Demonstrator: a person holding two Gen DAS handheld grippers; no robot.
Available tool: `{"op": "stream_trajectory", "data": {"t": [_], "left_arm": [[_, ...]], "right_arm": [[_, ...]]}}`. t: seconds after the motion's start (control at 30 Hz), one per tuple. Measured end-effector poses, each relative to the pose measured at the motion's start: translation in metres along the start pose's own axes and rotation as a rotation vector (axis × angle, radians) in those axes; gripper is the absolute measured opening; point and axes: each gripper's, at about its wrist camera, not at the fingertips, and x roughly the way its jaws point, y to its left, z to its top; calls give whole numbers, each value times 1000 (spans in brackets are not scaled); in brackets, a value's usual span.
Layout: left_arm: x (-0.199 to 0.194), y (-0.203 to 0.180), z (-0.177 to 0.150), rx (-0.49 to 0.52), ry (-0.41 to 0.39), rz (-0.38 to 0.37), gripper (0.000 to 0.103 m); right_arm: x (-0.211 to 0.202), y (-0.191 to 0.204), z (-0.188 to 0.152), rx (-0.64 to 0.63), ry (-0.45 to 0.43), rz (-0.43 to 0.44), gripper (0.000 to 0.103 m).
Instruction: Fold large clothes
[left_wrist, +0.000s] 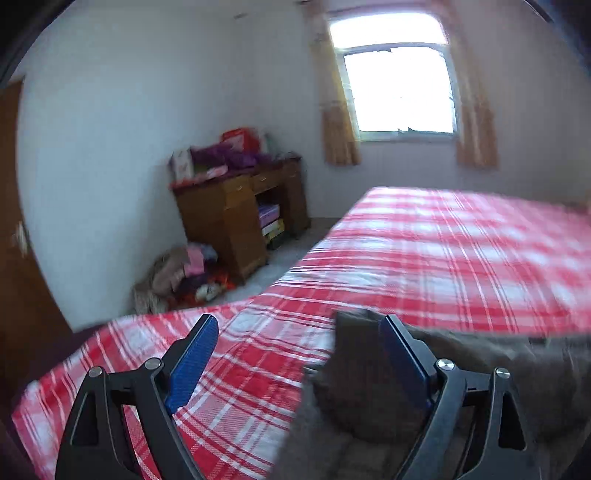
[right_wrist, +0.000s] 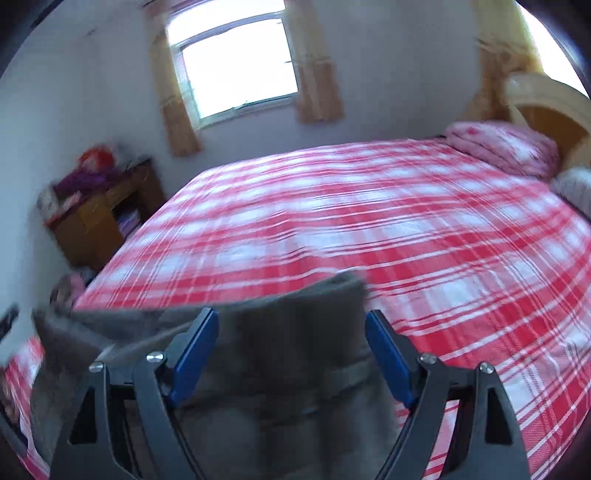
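Observation:
A dark grey garment (left_wrist: 354, 369) lies on the near edge of a bed with a red and white checked sheet (left_wrist: 443, 251). My left gripper (left_wrist: 298, 321) is open just above it. A raised fold of the cloth rests against the right blue pad, and the left pad hangs over bare sheet. In the right wrist view the same grey garment (right_wrist: 295, 369) spreads under and between the fingers of my right gripper (right_wrist: 291, 314). That gripper is open wide, its blue pads not pressing the cloth. The checked sheet (right_wrist: 332, 221) stretches beyond. Both views are blurred.
A wooden desk (left_wrist: 236, 206) piled with bags stands by the far wall, with a heap of clothes (left_wrist: 184, 273) on the floor beside it. A pink pillow (right_wrist: 506, 147) and a wooden headboard (right_wrist: 550, 107) are at the bed's right end. A curtained window (left_wrist: 399, 88) is behind.

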Motion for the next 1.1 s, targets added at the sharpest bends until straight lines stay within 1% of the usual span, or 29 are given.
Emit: {"op": "stream_trajectory", "data": {"t": [0.1,0.13,0.2,0.27,0.33,0.4,0.47,0.53,0.63,0.73,0.77,0.87,1.0,1.1], "left_arm": [[0,-40,-8,121,15,-37,90],[2,-49,-10,148,22,-39,90],[18,-68,-13,214,67,-35,90],[33,-78,-14,233,104,-21,91],[51,-79,-13,224,145,0,90],[70,-74,-13,184,182,5,90],[84,-73,-16,147,206,-1,90],[95,-75,-23,134,232,16,91],[111,-82,-36,127,281,10,91],[119,-86,-43,122,289,21,92],[122,-86,-43,117,296,22,94],[131,-84,-46,87,323,8,97],[137,-83,-50,72,359,-2,101],[143,-82,-52,65,391,-19,102]], "right_arm": [[13,38,-12,-84,41,53,85],[19,55,-19,-141,65,62,85],[32,71,-27,-214,96,51,85],[50,76,-28,-238,148,24,85],[66,69,-23,-216,196,15,85],[78,59,-18,-201,208,-13,85],[87,50,-13,-184,204,-31,85],[94,43,-15,-171,193,-40,85],[106,42,-21,-151,185,-39,85],[110,45,-24,-147,170,-33,85],[111,46,-24,-147,164,-30,85],[116,45,-26,-133,166,-23,85],[123,43,-29,-121,177,-26,86],[127,41,-31,-116,191,-28,86]]}}
